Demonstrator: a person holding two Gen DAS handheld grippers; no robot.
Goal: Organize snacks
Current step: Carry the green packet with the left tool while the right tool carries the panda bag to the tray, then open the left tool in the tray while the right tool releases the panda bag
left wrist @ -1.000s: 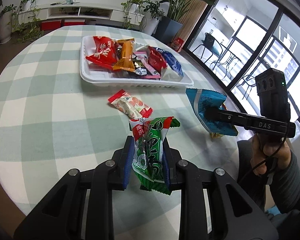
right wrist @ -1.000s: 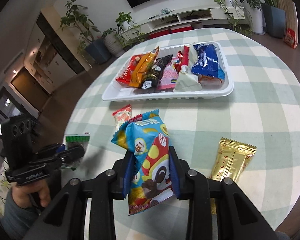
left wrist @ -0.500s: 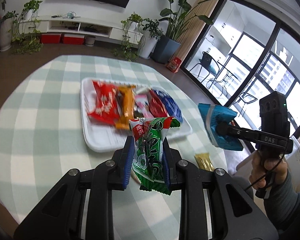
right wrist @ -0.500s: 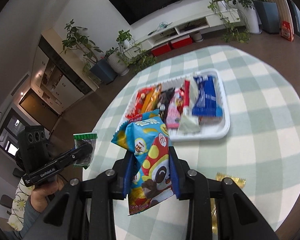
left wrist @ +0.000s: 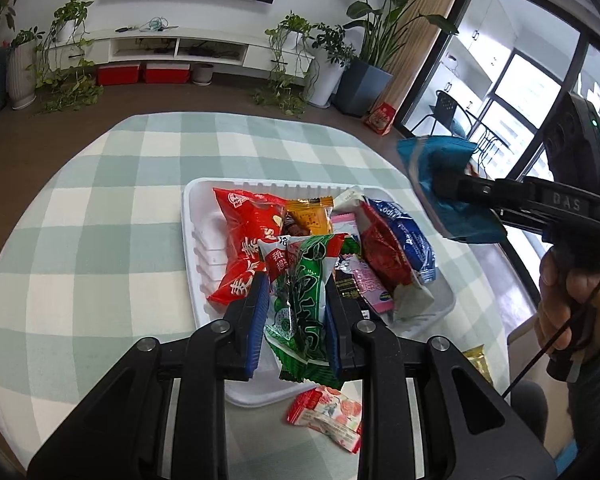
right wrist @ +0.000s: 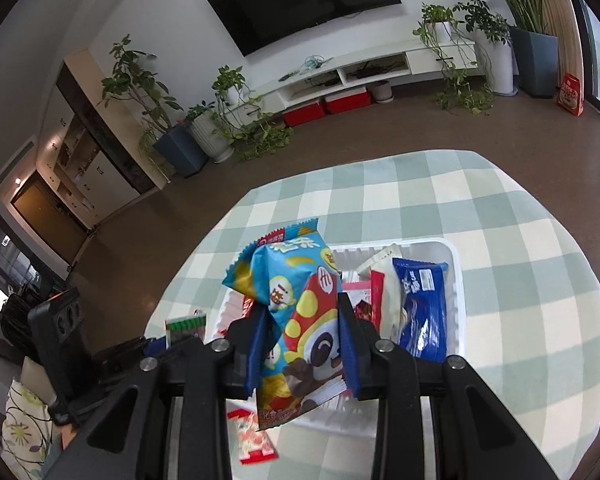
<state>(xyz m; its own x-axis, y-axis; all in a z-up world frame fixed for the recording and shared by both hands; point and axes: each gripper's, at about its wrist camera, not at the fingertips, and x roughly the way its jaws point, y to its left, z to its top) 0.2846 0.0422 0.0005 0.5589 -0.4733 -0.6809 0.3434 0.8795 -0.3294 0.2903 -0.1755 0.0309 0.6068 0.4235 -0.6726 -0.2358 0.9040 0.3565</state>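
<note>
We are most of the way through tidying the snacks: the white tray (left wrist: 194,240) on the checked table (left wrist: 100,240) already holds a heap of packets, and two more are in the air above it. Our left gripper (left wrist: 296,300) is closed onto a green packet (left wrist: 300,304), its blue pads pressing both sides, and it hangs over the near half of the tray. Our right gripper (right wrist: 302,344) is clamped the same way on a light blue packet with a panda (right wrist: 296,320), held above the tray's left end in its own view. What we judge is left: lowering and releasing these two, then fetching the strays. We count two of those on the cloth, a red and white strawberry packet (left wrist: 326,410) just in front of the tray and a gold packet (left wrist: 476,360) near the right edge, partly hidden. In the tray we count at least six packets, overlapping too much for an exact tally.
</note>
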